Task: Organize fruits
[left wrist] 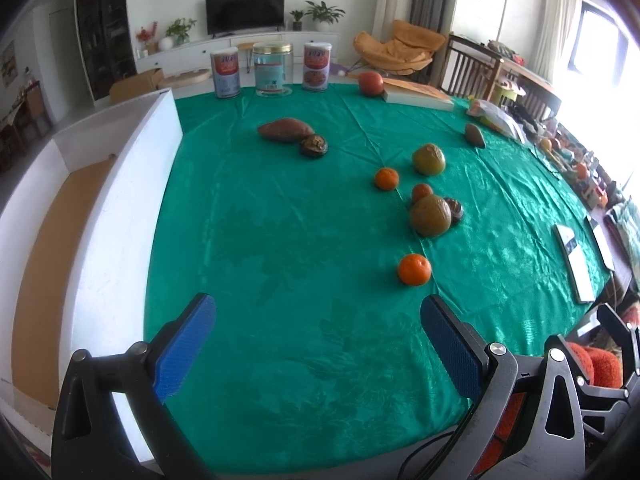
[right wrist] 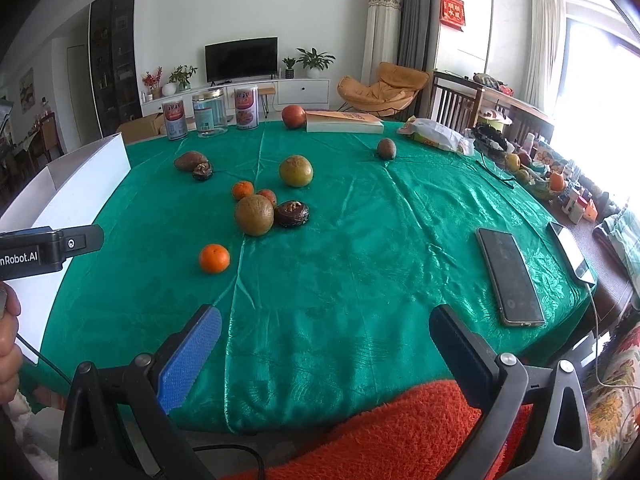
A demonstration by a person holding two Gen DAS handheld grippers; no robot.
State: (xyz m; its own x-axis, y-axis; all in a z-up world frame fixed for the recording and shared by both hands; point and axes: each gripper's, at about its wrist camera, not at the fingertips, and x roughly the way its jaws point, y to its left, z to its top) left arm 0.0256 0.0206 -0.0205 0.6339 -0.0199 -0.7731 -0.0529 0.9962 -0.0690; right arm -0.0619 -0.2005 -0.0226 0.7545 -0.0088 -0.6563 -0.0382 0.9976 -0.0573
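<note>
At my far left stands the white box (left wrist: 120, 184), open-topped, its brown floor bare as far as I can see; I judge that is where the fruit should go. My left gripper (left wrist: 316, 344) hangs above the green tablecloth (left wrist: 260, 240) with its blue pads (left wrist: 186, 344) wide apart and nothing between them.

Moving right, a brown oblong fruit (left wrist: 284, 130) lies touching a dark wrinkled one (left wrist: 314, 145) near the middle of the table. Then comes the main cluster: 1 small orange (left wrist: 386, 179), a green-brown round fruit (left wrist: 429, 159), and closer to me a second green-brown fruit (left wrist: 430, 216) touching another small orange (left wrist: 422, 192) and a dark wrinkled piece (left wrist: 455, 210). The nearest orange (left wrist: 414, 269) sits alone, just ahead of my left gripper's right finger, so I would take that 1 first.

I expect it to be light, firm with a little give, and ready to roll on this slick cloth. I would straddle it across its widest middle and squeeze gently, since the peel may bruise. The wrinkled pieces look soft and want less pressure.

My right gripper (right wrist: 326, 352) is also spread wide and empty, hovering over the table's near edge. Right of it lie 2 phones (right wrist: 510, 276), well apart from any fruit.
</note>
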